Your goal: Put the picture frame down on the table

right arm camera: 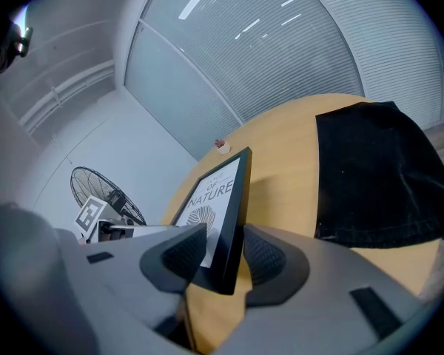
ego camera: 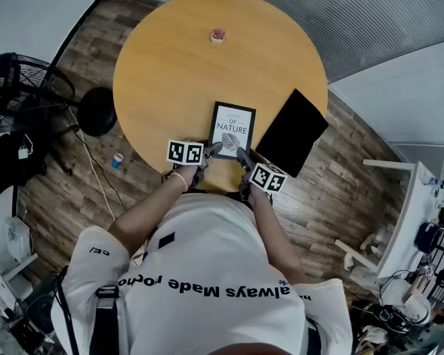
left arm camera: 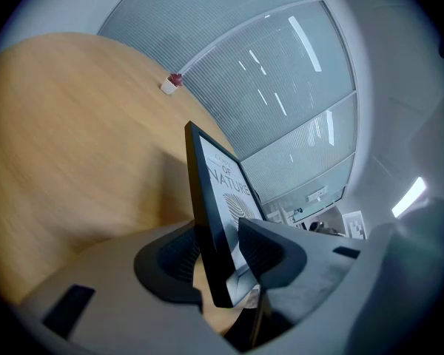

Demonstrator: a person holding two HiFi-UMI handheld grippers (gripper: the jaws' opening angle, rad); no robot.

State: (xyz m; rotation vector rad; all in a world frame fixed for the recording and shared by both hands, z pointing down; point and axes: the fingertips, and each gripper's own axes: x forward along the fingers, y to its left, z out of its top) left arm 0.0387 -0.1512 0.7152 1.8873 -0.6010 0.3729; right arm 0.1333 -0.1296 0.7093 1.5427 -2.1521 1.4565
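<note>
The picture frame (ego camera: 231,128) is black with a white print reading "NATURE". It lies face up over the near part of the round wooden table (ego camera: 170,72). I cannot tell whether it touches the tabletop. My left gripper (ego camera: 211,151) is shut on its near left corner, and my right gripper (ego camera: 242,156) is shut on its near right corner. In the left gripper view the frame (left arm camera: 213,191) stands edge-on between the pads of the left gripper (left arm camera: 220,256). In the right gripper view the frame (right arm camera: 223,194) is clamped by the right gripper (right arm camera: 226,256).
A black cloth (ego camera: 292,132) lies on the table just right of the frame, also in the right gripper view (right arm camera: 374,172). A small pink object (ego camera: 217,35) sits at the far edge. A floor fan (ego camera: 15,87) and black stool (ego camera: 96,111) stand left; a white desk (ego camera: 411,213) stands right.
</note>
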